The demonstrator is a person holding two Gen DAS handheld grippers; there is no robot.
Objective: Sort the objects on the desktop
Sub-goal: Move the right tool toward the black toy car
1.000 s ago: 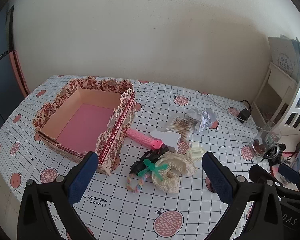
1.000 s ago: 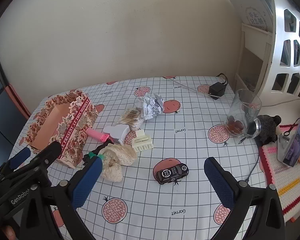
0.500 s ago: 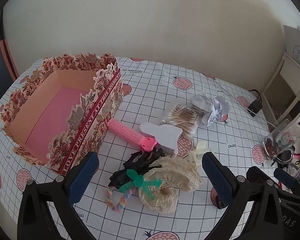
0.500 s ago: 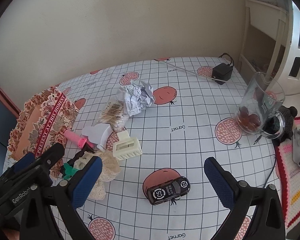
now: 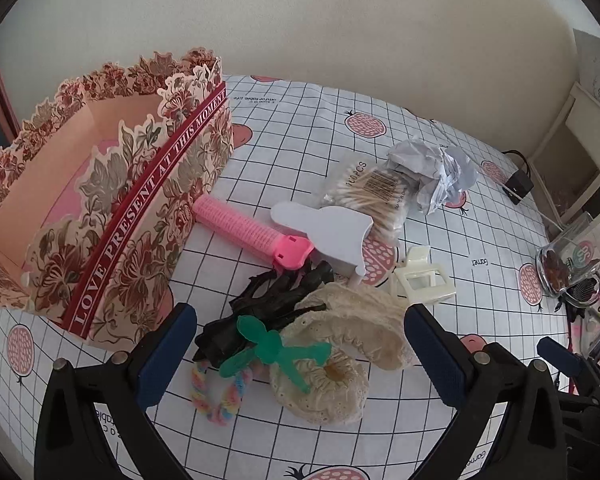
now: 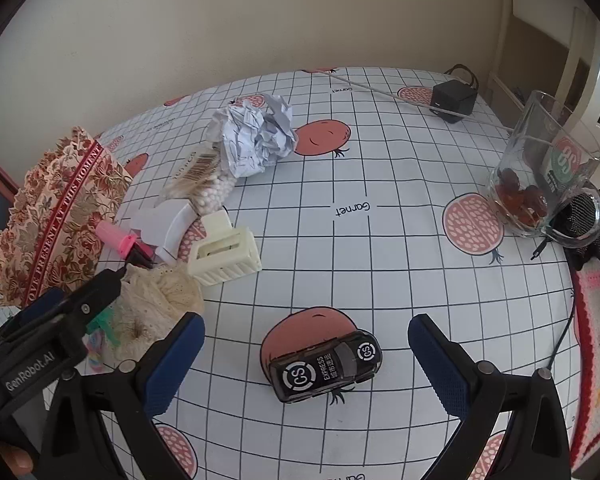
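Scrunchies (image 5: 340,352) pile now fills my left view: I've pushed the left gripper (image 5: 300,354) in close, jaws wide and empty, straddling it. Floral box (image 5: 100,216) sits just left of the pile. Right gripper (image 6: 306,354) released too, over the toy car (image 6: 326,364). Nothing sorted yet.

Floral red-cream box (image 5: 112,208); pink roller (image 5: 252,232); black toy car (image 6: 326,364); white grid tablecloth (image 6: 380,264), pomegranate print.

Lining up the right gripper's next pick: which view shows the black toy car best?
The right wrist view: the black toy car lies whole on the tablecloth, between the open right gripper fingers, lettering readable. The left wrist view does not show it; its lower right is filled with gripper parts.
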